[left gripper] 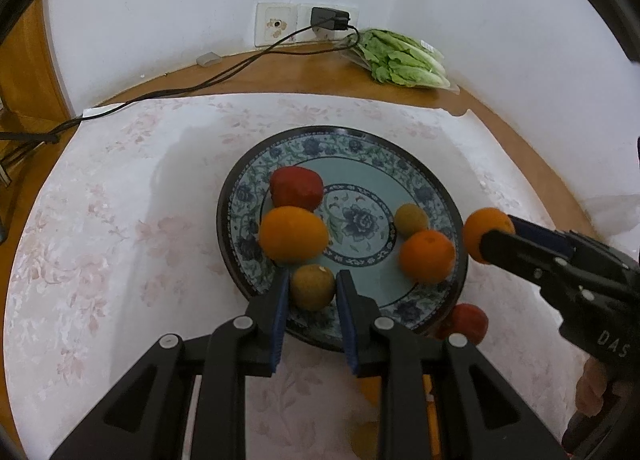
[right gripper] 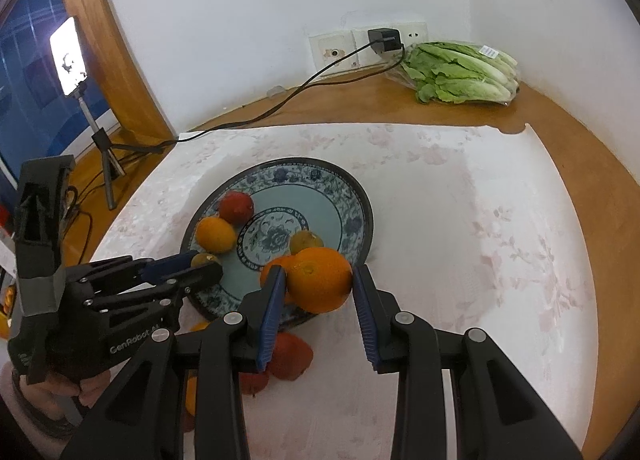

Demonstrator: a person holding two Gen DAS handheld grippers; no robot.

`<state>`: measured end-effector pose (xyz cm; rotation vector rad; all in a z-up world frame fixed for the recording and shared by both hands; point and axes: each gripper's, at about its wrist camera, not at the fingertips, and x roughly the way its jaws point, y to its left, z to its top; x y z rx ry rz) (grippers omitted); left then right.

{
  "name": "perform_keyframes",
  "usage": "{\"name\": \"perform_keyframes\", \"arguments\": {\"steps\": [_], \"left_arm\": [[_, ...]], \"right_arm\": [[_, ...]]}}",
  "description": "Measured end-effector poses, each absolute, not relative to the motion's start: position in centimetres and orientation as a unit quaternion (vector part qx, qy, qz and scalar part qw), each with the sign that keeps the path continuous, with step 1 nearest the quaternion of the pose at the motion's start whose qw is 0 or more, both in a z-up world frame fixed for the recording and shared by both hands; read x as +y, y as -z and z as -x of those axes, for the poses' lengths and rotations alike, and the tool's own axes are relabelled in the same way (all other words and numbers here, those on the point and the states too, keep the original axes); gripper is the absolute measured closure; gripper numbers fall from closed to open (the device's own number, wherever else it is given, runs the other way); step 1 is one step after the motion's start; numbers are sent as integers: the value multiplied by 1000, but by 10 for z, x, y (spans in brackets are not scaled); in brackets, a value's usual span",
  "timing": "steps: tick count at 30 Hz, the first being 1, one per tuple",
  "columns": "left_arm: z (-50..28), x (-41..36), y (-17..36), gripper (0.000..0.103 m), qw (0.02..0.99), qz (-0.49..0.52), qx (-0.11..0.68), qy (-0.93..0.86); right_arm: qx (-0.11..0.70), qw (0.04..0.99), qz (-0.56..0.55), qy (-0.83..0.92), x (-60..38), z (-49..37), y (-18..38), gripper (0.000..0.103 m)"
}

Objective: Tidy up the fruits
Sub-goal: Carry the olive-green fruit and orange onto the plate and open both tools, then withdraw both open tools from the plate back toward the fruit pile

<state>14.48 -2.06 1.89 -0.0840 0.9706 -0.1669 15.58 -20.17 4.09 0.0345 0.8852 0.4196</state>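
Left gripper (left gripper: 311,288) closed on a small greenish-brown fruit (left gripper: 312,286), low centre, over the near rim of the plate (left gripper: 400,163). Right gripper (right gripper: 319,284) clamped on an orange (right gripper: 320,279), centre frame, above the plate's near edge.

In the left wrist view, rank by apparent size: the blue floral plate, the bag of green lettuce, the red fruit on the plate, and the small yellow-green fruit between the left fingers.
1. Blue floral plate
2. Bag of green lettuce, though it lies farther away
3. Red fruit
4. Small yellow-green fruit, nearest the camera
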Motion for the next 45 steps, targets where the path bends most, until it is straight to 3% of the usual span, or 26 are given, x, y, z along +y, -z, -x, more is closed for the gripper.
{"name": "perform_keyframes", "arguments": {"steps": [23,31,45], "left_arm": [[-148,-18,-18,78,880,42,465,87],[-139,-20,-28,68,882,44,459,95],[-120,-19,-40,67,880,54,462,99]], "right_arm": [[420,886,-6,-195,-196,-170,-26,67],[412,890,-29,-196,-201,-169,-31,61],[415,889,-38,-189,-211,-143,-42,60]]}}
